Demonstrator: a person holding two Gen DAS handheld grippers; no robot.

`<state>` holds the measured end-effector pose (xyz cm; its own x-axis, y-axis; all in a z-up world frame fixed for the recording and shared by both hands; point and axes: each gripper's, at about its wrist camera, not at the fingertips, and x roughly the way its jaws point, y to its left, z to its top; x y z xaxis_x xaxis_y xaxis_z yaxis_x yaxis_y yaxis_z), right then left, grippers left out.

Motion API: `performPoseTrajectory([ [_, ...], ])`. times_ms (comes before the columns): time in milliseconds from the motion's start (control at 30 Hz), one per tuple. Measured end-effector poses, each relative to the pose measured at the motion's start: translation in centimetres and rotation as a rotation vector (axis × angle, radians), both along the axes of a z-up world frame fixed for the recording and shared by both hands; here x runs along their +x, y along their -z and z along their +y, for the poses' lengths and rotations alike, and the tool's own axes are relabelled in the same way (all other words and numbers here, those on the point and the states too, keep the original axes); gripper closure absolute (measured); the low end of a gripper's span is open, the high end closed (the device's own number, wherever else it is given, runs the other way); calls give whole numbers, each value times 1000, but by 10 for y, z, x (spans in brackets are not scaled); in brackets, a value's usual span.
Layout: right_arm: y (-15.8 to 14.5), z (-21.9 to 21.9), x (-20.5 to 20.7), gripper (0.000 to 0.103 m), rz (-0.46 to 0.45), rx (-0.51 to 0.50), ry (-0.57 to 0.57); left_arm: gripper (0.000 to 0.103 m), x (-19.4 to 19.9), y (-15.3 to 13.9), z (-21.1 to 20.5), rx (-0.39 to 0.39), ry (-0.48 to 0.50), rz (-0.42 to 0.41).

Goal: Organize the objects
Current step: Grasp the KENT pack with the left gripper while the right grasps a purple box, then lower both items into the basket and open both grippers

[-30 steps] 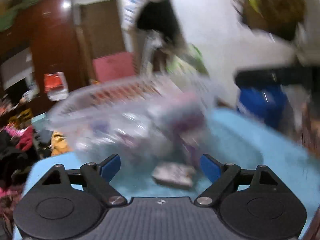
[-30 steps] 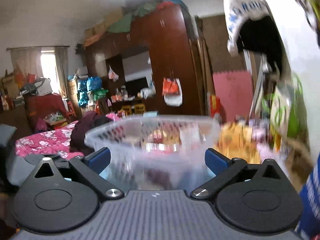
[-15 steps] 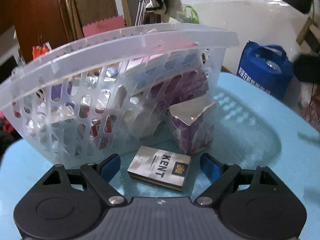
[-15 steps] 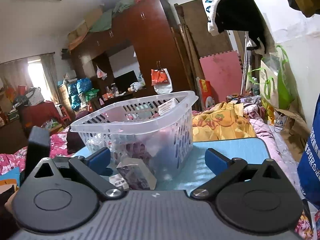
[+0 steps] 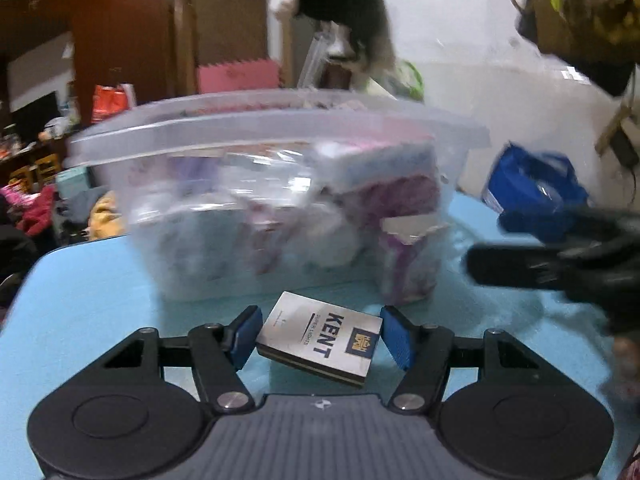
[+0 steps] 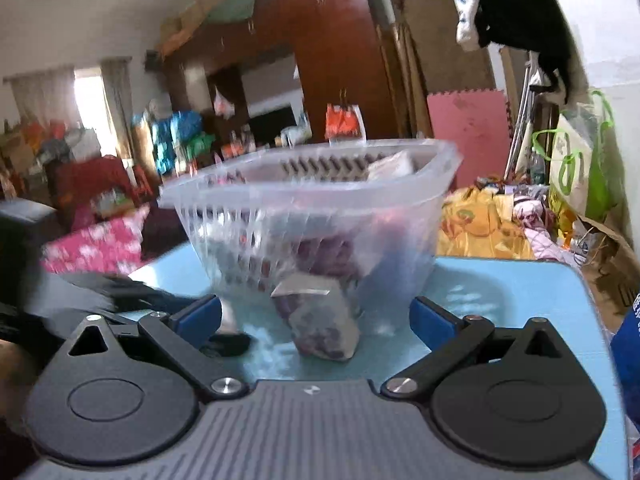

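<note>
Here, basket: a clear perforated plastic basket stands on the light-blue tabletop; the right wrist view shows it too, blurred in both.
Basket contents: packed with boxes and packets, white, purple and pink tones showing through the walls; a pale packet pokes up near the rim at the far side. The blur hides what each item is.
Purple box: a small purple cardboard box with a torn-open grey top sits outside the basket, touching or just beside its near wall.
White pack: a flat white cigarette pack printed KENT lies on the tabletop in front of the basket, turned at a slant.
Left tongs: closing, the blue pads on either side of the white pack; the left pad is at its corner, the right pad just short of its edge.
Right tongs: spread wide, gripping nothing, with the purple box lying ahead between the two blue tips.
Background bag: a blue carrier bag sits beyond the tabletop's right edge.
</note>
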<state>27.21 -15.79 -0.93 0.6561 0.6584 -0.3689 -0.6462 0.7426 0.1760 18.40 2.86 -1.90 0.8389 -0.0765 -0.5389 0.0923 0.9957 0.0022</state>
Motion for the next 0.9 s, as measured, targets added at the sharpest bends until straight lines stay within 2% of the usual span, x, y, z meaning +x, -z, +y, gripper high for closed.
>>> performPoseTrajectory([
  [133,10,30,6,16,19,-79,5,35,-37,-7,36,-67,-79,-72],
  [233,12,44,8,35,14,-134,32,34,-54,-9,45,-74,-102,-102],
  [300,14,51,7,53,-1,-179,57,35,-58,-11,48,-92,-104,-113],
  [400,15,50,-8,55,-60,-225,56,35,-56,-14,48,-115,-92,-132],
  [500,-1,26,-41,55,-186,-199,78,35,-58,-16,46,-128,-87,-165],
  [600,-29,-2,-69,55,-254,-115,60,35,-62,-33,45,-148,-67,-217],
  [667,-53,-11,-79,55,-310,-74,56,35,-56,-56,44,-179,-52,-250],
  [733,-79,-10,-77,55,-355,-50,45,35,-40,-84,42,-196,-39,-281],
  [800,-101,2,-62,55,-364,-48,21,35,-13,-113,41,-183,-66,-299],
  [900,-122,28,-29,54,-342,-101,45,35,39,-142,49,-205,-113,-256],
])
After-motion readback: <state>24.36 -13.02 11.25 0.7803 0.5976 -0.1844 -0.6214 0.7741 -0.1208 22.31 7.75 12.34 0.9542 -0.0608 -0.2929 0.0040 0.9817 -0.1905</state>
